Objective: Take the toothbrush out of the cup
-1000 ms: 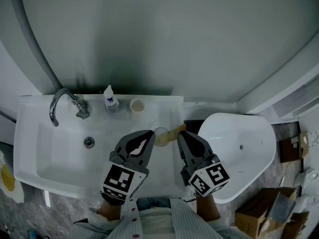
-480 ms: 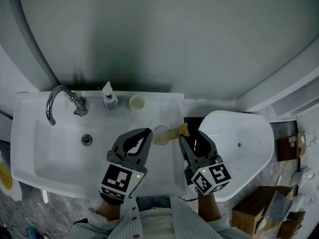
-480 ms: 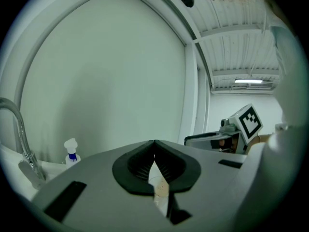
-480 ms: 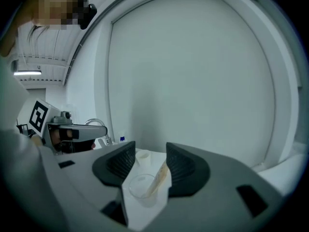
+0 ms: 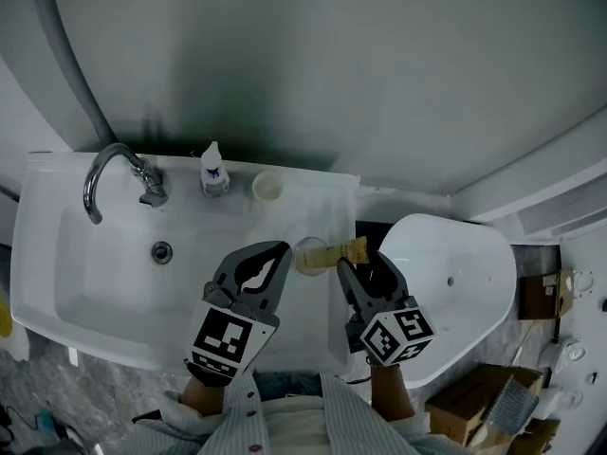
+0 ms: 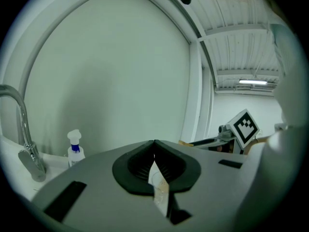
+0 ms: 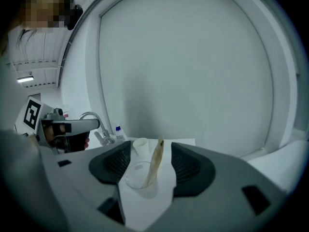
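A clear cup (image 5: 306, 252) stands on the sink's right ledge, and a tan toothbrush (image 5: 347, 250) leans out of it to the right. In the right gripper view the toothbrush (image 7: 156, 162) stands in the cup (image 7: 137, 176) between the jaws, which are opening, and neither pad touches it. My right gripper (image 5: 362, 262) sits just in front of the brush. My left gripper (image 5: 283, 250) is shut, its tips meeting just left of the cup. In the left gripper view the closed gripper (image 6: 154, 142) hides all but a sliver of the cup (image 6: 160, 187).
The white sink (image 5: 95, 282) has a chrome faucet (image 5: 104, 173) at the back left. A small spray bottle (image 5: 214, 171) and a little white cup (image 5: 267, 187) stand along the back ledge. A white bowl-shaped fixture (image 5: 455, 292) lies right, with cardboard boxes (image 5: 484, 410) beyond.
The right gripper's jaws have spread apart and released the toothbrush, which stays leaning in the cup. That gripper has sunk a little. The left gripper has hardly moved.
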A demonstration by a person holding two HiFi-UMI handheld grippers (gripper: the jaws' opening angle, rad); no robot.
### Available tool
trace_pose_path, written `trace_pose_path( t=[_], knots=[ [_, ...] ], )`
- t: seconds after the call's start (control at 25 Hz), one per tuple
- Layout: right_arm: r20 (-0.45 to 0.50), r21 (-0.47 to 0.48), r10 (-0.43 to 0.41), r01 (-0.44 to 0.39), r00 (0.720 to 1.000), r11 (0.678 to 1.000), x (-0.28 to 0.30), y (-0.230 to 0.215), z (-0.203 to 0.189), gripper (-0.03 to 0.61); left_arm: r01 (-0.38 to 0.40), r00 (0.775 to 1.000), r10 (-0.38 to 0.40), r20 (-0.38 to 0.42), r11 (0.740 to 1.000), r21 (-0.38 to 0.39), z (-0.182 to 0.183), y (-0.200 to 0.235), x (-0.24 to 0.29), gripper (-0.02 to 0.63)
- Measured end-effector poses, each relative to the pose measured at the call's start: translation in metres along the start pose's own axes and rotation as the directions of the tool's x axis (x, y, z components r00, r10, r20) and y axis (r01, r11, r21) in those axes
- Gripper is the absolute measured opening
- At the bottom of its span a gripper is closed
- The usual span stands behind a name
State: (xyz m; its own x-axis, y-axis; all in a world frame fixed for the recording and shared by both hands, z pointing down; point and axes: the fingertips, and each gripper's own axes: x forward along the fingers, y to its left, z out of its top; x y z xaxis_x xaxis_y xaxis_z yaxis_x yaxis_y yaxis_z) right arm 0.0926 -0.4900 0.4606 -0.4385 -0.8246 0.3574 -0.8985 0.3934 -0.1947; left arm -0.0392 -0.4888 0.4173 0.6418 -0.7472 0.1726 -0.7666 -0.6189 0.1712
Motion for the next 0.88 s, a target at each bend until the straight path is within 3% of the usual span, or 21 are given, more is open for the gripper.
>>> trace_pose_path(
  t=[0.4, 0.88],
  knots=[
    [-0.114, 0.037, 0.036, -0.032, 0.993, 0.999, 0.028, -0.004, -0.040, 0.256, -0.022, 0.999, 0.021, -0.047, 0.999, -0.026, -0.020, 0.012, 0.009, 0.017],
    [-0.131, 0.061, 0.078, -0.071, 0.988, 0.996, 0.046, -0.001, -0.056, 0.255, -0.025, 0.994, 0.021, -0.103, 0.999, -0.041, -0.039, 0.017, 0.021, 0.017]
  ],
)
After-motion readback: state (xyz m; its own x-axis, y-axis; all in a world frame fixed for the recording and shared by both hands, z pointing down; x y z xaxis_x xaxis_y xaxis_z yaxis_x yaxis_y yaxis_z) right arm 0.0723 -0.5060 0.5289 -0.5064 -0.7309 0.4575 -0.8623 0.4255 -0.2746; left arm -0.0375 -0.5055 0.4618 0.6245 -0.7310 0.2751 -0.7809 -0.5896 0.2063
